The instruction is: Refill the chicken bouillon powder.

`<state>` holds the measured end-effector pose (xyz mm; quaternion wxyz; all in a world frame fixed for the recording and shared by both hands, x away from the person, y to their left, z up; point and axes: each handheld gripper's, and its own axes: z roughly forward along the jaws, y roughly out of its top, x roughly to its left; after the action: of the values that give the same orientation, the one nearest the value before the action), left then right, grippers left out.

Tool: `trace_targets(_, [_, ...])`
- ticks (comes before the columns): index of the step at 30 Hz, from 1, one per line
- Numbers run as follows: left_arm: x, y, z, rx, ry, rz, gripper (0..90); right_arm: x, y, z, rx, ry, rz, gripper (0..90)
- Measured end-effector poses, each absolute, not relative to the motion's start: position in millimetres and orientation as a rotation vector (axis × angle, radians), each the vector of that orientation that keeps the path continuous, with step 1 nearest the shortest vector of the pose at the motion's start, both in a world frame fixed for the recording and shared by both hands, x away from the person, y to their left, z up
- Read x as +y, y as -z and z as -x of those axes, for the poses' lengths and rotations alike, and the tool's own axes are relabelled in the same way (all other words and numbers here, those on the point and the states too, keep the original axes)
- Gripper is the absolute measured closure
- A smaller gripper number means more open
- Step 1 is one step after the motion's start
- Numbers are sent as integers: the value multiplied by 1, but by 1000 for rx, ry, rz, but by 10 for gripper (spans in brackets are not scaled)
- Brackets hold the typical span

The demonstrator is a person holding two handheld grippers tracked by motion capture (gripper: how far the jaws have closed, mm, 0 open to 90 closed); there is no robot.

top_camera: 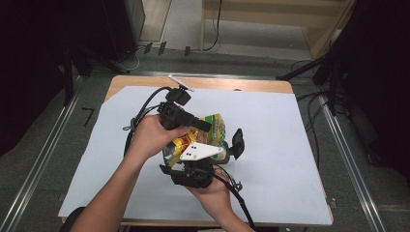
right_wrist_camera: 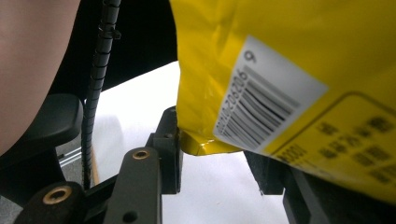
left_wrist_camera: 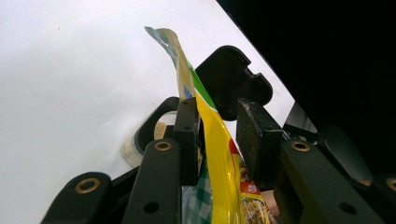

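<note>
Packet: I had a yellow snack packet (top_camera: 205, 133), green at its far end, lifted above the middle of the white sheet (top_camera: 290, 145) that covered the table (top_camera: 241, 85), between my two tools.
Left gripper: my left gripper (top_camera: 191, 126) came at the packet from the left in the high view; in its own view the packet's flat upper edge (left_wrist_camera: 212, 126) ran up between the two jaws.
Left jaws: partly spread; the left pad lay against the film, while a gap showed between the film and the right pad, so I could not tell for sure that it was pinching.
Right gripper: my right gripper (top_camera: 212, 157) sat just under and nearer to me than the packet, its grey three-cornered plate on top.
Right jaws: in the right gripper view the packet's barcode side (right_wrist_camera: 280, 93) hung over them; its bottom corner touched the left pad (right_wrist_camera: 170, 140), and the right pad was mostly hidden behind the film, so the grip there was unclear to me as well.
Other thing: a small clear tub (left_wrist_camera: 140, 147) with something pale inside rested on the sheet just beyond my left jaws.
Hands: both my hands (top_camera: 152, 135) were close together around the packet.
</note>
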<state>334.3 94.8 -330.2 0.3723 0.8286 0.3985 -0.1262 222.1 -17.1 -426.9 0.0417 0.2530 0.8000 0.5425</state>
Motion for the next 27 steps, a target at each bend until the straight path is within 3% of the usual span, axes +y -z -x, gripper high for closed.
trace_targets(27, [98,328,-334,1015,312,-2115,704,-16,423,-222,2488,-1659,-757,614])
